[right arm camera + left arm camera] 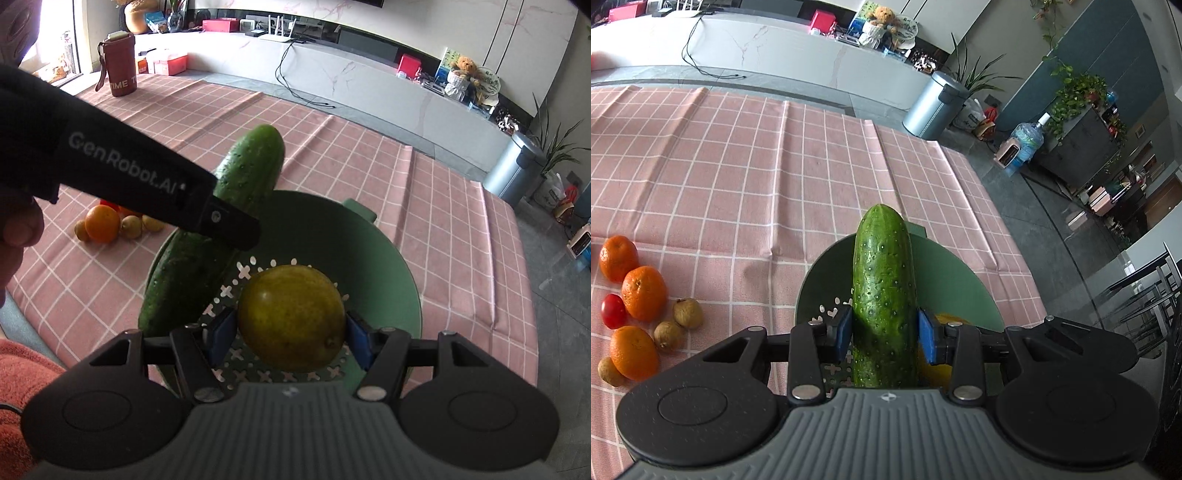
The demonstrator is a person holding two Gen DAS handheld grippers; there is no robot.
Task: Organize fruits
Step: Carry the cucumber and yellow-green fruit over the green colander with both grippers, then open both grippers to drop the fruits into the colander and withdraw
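Currently both grippers hold produce over the green colander [388, 266].
Left gripper [885, 332] clamps the cucumber [882, 280] (frame centre); right gripper [291, 332] clamps the yellow-green citrus [291, 314], lower centre.

Right gripper [291, 332] clamps lemon [291, 317] over colander [388, 258].

Between the left tongs' blue pads, the cucumber [884, 291] has glossy, bumpy skin; ahead lies creased, matt checked cloth [738, 166]. Between the right tongs, the yellow-green fruit [291, 317] looks smooth and shiny, above the smooth matt-green plastic colander [373, 258]
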